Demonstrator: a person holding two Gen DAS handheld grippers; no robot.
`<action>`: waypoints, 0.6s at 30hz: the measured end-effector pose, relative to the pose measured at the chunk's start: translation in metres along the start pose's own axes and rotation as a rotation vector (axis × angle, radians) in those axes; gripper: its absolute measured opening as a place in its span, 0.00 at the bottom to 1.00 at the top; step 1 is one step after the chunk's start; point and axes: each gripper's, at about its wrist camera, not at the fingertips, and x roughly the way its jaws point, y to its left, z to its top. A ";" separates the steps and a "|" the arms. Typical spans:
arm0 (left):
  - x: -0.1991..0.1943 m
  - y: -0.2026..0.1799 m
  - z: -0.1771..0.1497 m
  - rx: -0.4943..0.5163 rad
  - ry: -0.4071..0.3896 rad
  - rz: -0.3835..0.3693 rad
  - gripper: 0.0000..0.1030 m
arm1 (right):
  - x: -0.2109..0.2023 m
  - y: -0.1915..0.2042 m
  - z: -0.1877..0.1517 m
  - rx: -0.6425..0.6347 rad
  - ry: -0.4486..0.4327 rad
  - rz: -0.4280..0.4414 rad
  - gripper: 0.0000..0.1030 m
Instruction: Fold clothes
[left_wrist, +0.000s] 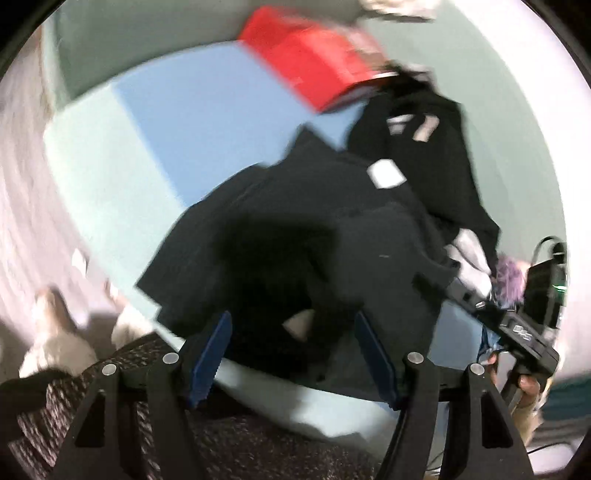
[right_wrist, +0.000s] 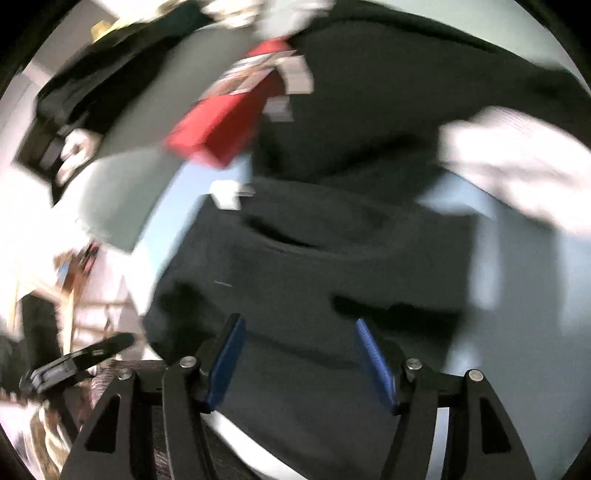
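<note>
Black garment (left_wrist: 314, 236): one dark piece is spread on the bench, just ahead of both grippers; a single white tag (left_wrist: 386, 173) is seen near its far edge.
Second black garment (left_wrist: 424, 147): one more dark piece with pale print is heaped beyond the first, touching it.
Bench (left_wrist: 192, 122): a light blue top is seen, partly covered by cloth.
Red box (left_wrist: 314, 59): one is counted, at the far end of the bench.
Left gripper (left_wrist: 293, 350): jaws are spread wide over the garment's near hem; nothing is held.
Right gripper (right_wrist: 299, 354): jaws are spread wide above the garment (right_wrist: 314, 258); nothing is clamped.
White cloth (right_wrist: 517, 162): one pale piece is seen, blurred, at the right.
</note>
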 end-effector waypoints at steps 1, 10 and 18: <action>0.002 0.007 0.001 -0.030 0.018 -0.003 0.68 | 0.005 0.012 0.007 -0.048 -0.004 0.001 0.63; 0.011 -0.010 -0.030 0.043 -0.074 -0.017 0.68 | 0.049 0.093 0.033 -0.694 -0.057 -0.172 0.69; 0.044 -0.015 -0.045 -0.050 -0.140 -0.010 0.67 | 0.075 0.075 0.045 -0.687 0.078 -0.036 0.65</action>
